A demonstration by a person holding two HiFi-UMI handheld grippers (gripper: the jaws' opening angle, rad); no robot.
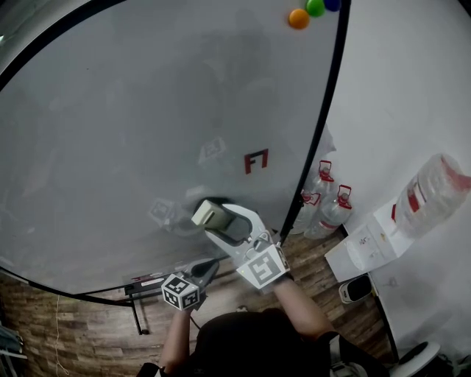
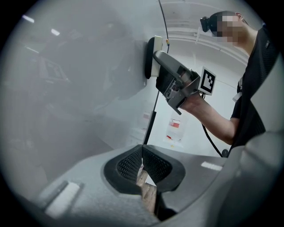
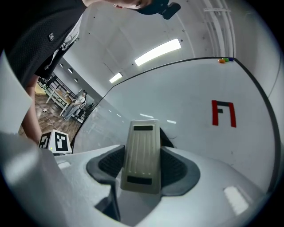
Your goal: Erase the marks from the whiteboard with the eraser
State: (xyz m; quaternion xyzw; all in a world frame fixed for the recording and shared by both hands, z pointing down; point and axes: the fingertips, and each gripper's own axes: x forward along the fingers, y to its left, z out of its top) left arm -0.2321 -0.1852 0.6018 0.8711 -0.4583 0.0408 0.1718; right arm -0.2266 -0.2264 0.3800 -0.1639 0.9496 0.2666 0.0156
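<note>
A large whiteboard [image 1: 132, 132] carries one red mark [image 1: 256, 160], also in the right gripper view [image 3: 223, 113]. My right gripper [image 1: 221, 221] is shut on a beige eraser [image 1: 210, 214], which lies low on the board, below and left of the mark. In the right gripper view the eraser [image 3: 142, 153] stands between the pads of that gripper [image 3: 142, 166]. The left gripper view has the eraser [image 2: 153, 57] with its dark felt side flat against the board. My left gripper [image 1: 208, 268] hangs below the board, shut [image 2: 142, 165] with nothing in it.
Orange [image 1: 299, 18] and green [image 1: 315, 7] magnets sit at the board's top right corner. Several water bottles [image 1: 324, 200] stand on the floor right of the board's black frame [image 1: 324, 118]. A big bottle [image 1: 430, 195] tops a white dispenser. The board's stand [image 1: 136, 294] rests on wooden floor.
</note>
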